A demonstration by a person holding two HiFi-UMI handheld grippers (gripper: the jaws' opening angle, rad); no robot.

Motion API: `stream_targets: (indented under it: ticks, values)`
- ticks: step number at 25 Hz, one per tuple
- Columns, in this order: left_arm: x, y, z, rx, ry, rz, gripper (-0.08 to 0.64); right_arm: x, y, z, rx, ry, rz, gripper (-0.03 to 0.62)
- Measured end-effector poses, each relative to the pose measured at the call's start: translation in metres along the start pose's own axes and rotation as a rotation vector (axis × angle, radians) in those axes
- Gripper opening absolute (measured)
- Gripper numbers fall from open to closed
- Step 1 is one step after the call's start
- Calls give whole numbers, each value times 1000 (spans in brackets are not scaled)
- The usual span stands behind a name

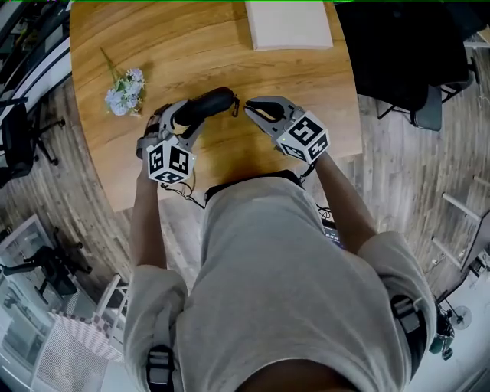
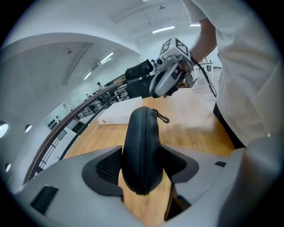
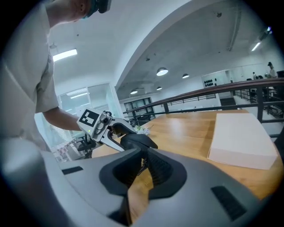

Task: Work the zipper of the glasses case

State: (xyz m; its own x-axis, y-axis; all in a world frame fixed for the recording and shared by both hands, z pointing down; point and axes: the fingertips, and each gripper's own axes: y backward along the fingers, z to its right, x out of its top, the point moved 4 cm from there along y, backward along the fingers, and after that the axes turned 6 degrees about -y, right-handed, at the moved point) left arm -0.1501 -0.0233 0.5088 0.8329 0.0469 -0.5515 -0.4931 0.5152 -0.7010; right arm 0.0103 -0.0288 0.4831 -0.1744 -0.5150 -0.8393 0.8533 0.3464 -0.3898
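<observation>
A black zippered glasses case is lifted a little above the wooden table. My left gripper is shut on it. In the left gripper view the case stands on edge between both pads, zipper seam toward the camera, with its small metal pull hanging free at the far end. My right gripper is shut, its tips just right of that end of the case. In the right gripper view the case's end lies just past the closed jaws. Whether they pinch anything is unclear.
A flat white box lies at the table's far edge. A small bunch of pale flowers lies at the table's left. A dark chair stands to the right of the table. The person's body is against the near edge.
</observation>
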Motion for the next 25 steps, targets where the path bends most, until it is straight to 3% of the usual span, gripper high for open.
stream_targets:
  ticks: [2,4,5,10,16,19,25]
  values:
    - [4,4,0,-4,-35,7,285,-1,-1,5,65,-15,-9,55]
    - [10,9,0,-4,-57,25,285,-3,-2,12,120,-45,-24,140]
    - [14,11,1,-5,-64,36,285,-5,-2,14,148,-59,-33,149]
    - [29,20,6,-32,-118,56,285,-12,-1,19,333,-187,-44,153]
    - [44,23,9,-43,-152,69,285,-13,4,17,482,-332,-12,153]
    - [45,21,11,-44,-153,63,284,-12,6,17,511,-364,12,148]
    - [42,18,12,-44,-140,39,284,-10,9,17,493,-331,18,48]
